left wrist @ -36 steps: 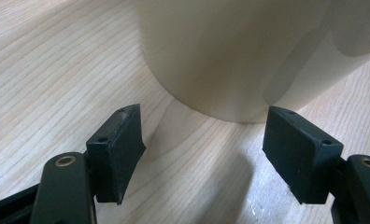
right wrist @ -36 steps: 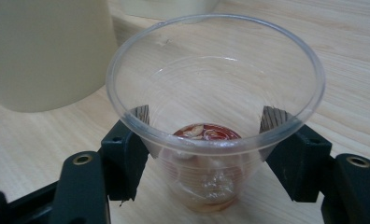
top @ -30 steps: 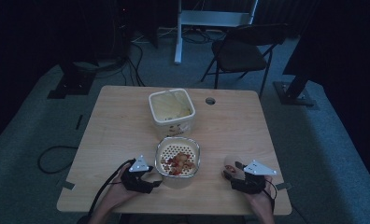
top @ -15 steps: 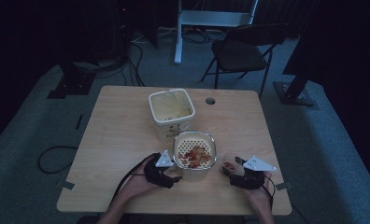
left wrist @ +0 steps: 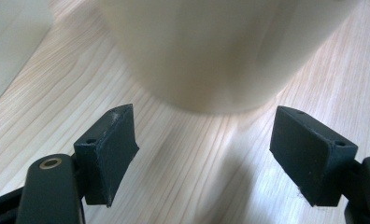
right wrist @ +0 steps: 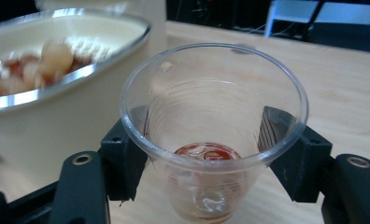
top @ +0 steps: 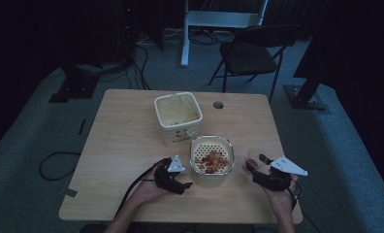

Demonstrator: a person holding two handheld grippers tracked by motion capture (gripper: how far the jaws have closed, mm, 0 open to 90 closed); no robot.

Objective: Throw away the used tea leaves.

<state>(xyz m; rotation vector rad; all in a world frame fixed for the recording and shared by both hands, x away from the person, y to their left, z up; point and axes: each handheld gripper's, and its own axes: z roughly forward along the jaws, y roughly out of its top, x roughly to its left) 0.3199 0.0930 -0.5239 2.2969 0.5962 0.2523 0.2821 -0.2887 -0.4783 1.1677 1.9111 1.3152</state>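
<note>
- The right gripper is clamped on a clear plastic cup, one black pad against each side of its wall; a few red and pale bits lie in the cup's bottom.
- In the high view this right gripper carries the cup near the person's table edge, well to the right of the other hand.
- The left gripper has its jaws parted with bare wood between them; they have just been opening, and nothing sits between the pads.
- Just ahead of those jaws stands the cream wall of the strainer tub, close but untouched.
- A second ago the tub stood nearer the left side, with this gripper against its edge; now the tub, with its perforated insert and a heap of red and pale pieces, sits between the two grippers, just right of the left gripper.
- My reading: the tub was slid toward the cup hand and then let go, so it is placed for the cup's work and the left hand is free.
- Beyond both grippers, near the table's middle, stands a larger square bucket, open, with pale contents.
- The wooden table is otherwise bare; a chair stands past it.
</note>
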